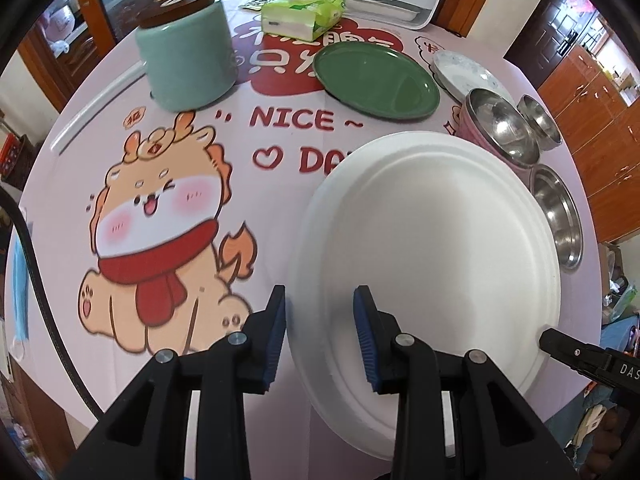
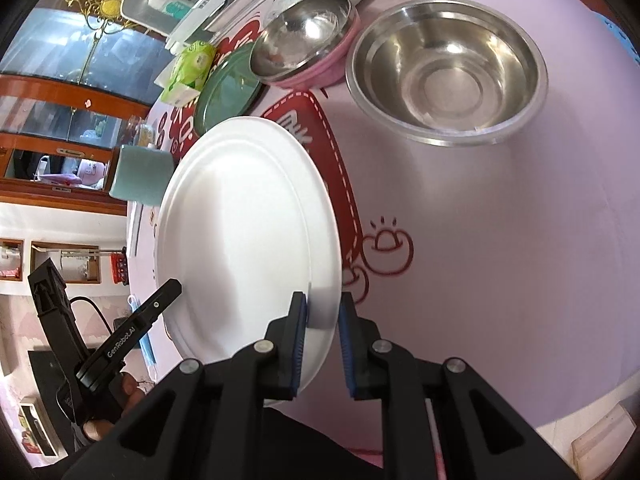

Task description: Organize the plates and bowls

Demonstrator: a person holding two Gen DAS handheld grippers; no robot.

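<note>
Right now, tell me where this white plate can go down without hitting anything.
Free: the cartoon dragon print on the tablecloth, between the teal canister and the white plate. Also the bare lilac cloth below the large steel bowl. Crowded: the green plate, pink-sided bowl and patterned dishes.

The left wrist view looks forward and down along its two fingers from the near edge of the round table, facing its far side, close above the pink cartoon-printed tablecloth [image 1: 200,184]. The right wrist view is rolled sideways, low at the table's right, facing left and far. Both share the large white oval plate [image 1: 432,248] [image 2: 244,232], the round green plate [image 1: 376,80] [image 2: 226,92] and the wide steel bowl [image 1: 558,220] [image 2: 446,72].
</note>
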